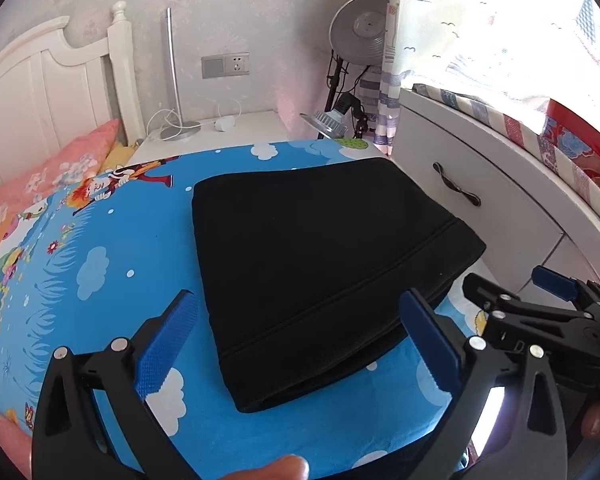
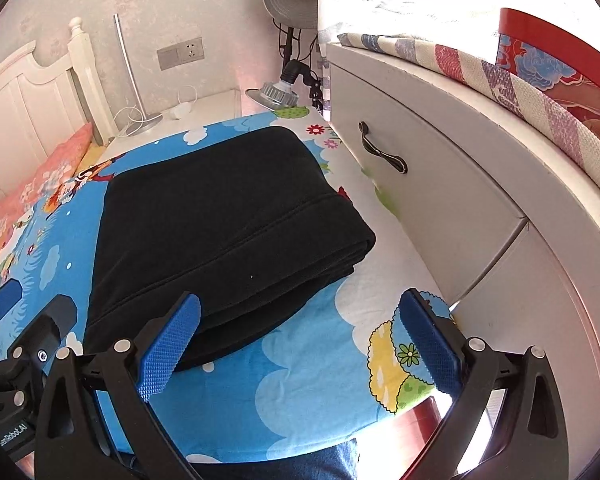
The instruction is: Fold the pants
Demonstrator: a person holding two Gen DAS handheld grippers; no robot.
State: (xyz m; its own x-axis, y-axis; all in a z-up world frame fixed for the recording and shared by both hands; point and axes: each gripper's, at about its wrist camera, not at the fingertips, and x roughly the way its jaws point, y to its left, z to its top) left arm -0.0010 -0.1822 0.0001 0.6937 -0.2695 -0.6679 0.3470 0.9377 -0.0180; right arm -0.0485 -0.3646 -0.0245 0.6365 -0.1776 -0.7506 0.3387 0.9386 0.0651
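Cartoon-printed blue bedsheet [image 1: 112, 240] carries the black pants [image 1: 320, 264], folded into what looks like a thick stack, while the left tongs [image 1: 300, 344] and right tongs [image 2: 300, 344] hover spread wide, gripping nothing.

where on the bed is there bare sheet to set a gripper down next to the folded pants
Bare sheet lies between the folded pants and the pink pillow, and along the near edge. On the right, only a narrow strip separates the pants from the white drawer unit.
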